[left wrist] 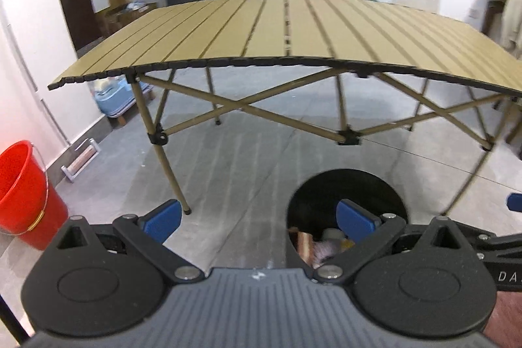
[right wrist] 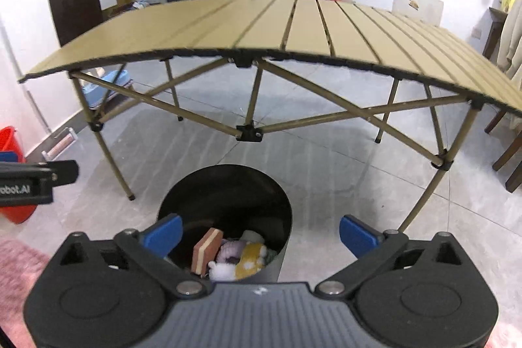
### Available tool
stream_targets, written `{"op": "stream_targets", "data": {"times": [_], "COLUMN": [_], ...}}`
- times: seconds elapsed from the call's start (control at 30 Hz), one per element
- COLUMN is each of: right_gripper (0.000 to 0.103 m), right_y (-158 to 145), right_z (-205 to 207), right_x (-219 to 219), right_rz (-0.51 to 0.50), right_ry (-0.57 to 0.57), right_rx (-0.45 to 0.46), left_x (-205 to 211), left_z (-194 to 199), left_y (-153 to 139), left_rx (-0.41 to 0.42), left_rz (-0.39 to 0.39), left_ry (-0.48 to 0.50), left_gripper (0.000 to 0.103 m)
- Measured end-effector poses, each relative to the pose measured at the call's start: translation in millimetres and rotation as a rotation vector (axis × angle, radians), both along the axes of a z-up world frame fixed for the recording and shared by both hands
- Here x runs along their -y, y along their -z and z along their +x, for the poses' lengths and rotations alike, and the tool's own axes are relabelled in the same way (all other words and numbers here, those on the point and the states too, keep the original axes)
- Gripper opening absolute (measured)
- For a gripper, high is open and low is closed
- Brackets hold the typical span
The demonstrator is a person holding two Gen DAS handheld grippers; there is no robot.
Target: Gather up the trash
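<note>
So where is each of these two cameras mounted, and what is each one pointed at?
Left wrist view: sits on the left gripper, looking forward and down at the folding table, red bucket and black bin; its own open blue fingers show, plus a bit of the right gripper at the right edge.
Right wrist view: sits on the right gripper, right above the bin of trash; its open fingers and part of the left gripper show.
Both share table, bin and bucket.
</note>
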State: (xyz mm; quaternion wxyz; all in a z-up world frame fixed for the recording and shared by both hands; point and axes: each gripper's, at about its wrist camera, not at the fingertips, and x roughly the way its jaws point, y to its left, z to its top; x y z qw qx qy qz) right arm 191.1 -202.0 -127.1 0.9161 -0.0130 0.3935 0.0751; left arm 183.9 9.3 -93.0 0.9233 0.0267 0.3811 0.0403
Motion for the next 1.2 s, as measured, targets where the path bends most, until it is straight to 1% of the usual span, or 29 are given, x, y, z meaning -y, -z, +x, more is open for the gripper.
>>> {"op": "stream_targets", "data": {"times": [0.17, 0.3, 0.57, 0.67, 0.87, 1.2], "right_gripper": [0.103, 0.103, 0.103, 0.103, 0.103, 0.103], "right_y": [-28.4, -44.7, -70.4, -78.4, -86.1, -88.2], "right_z": [-36.8, -63.3, -101.7, -111.1, -123.4, -124.7], "right_x": [5.5, 8.1, 4.2, 1.7, 0.8, -0.5], "right_rz": [0.019, 0.028, 0.033, 0.026, 0.019, 0.016], "right_ry": [-0.015, -0.015, -0.028, -0.032, -0.026, -0.028], "right_rx": [0.003, 0.016, 0.041, 0.057, 0.069, 0.083], "left_x": [6.3, 5.6, 5.6, 4.9, 5.8, 4.0], "left_z": [-35.2, -57.8, -93.0, -102.5, -113.9, -118.1], "left_y": [-24.4, -37.7, -50.5, -53.0, -56.4, -59.5], "left_rx": [0.016, 0.023, 0.012, 0.012, 0.018, 0.035], "left_rz": [-0.028, -0.04, -0.056, -0.066, -0.06, -0.061], "left_ry": [0.059, 0.076, 0.091, 0.089, 0.095, 0.094], "left_gripper": [0.103, 0.103, 0.103, 0.103, 0.103, 0.103]}}
